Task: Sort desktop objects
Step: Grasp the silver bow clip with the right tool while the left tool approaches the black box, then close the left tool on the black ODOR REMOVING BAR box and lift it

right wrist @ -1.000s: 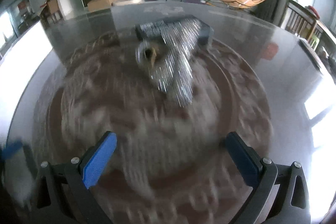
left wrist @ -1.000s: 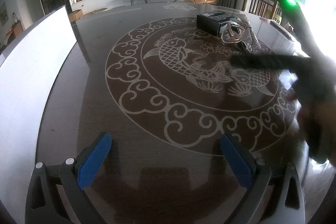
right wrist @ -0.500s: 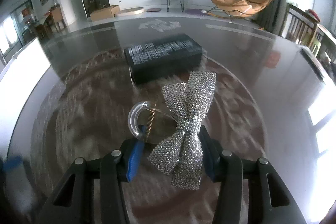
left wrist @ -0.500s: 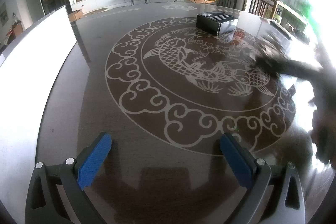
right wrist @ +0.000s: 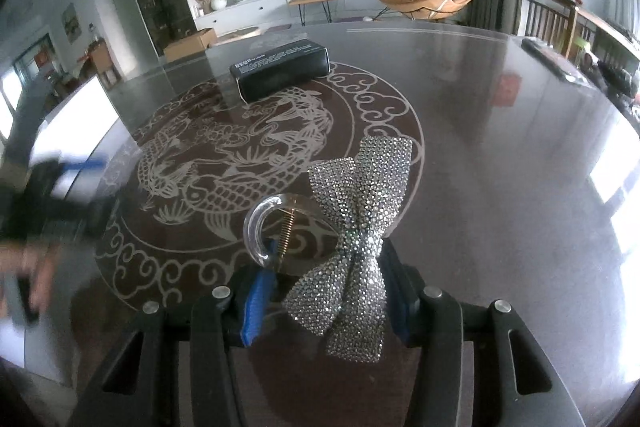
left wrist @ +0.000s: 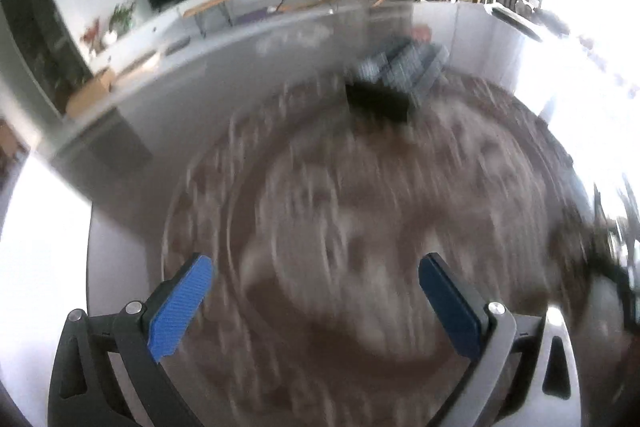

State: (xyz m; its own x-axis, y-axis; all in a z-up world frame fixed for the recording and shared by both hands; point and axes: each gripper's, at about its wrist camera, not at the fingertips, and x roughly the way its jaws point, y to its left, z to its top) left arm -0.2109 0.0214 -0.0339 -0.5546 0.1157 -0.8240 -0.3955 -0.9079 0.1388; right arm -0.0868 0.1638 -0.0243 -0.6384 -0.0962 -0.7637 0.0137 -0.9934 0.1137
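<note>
A clear hair clip with a glittering rhinestone bow (right wrist: pixel 360 211) sits between the blue pads of my right gripper (right wrist: pixel 324 283), which is shut on it a little above the dark round table (right wrist: pixel 500 147). A black box (right wrist: pixel 280 71) lies farther back on the koi pattern. In the left wrist view the picture is smeared by motion; my left gripper (left wrist: pixel 316 291) stands open with nothing between its fingers, and the black box (left wrist: pixel 380 99) lies ahead of it. The left gripper (right wrist: pixel 60 167) also shows as a blur at the left edge of the right wrist view, with a hand below it.
A white surface (right wrist: pixel 80 115) borders the table on the left. A flat remote-like item (right wrist: pixel 548 57) and dark clutter lie at the table's far right edge. Chairs and a TV unit stand beyond the table.
My right gripper went from wide open to shut on the bow clip and drew it away from the black box. The left gripper swung toward the box and rolled.
</note>
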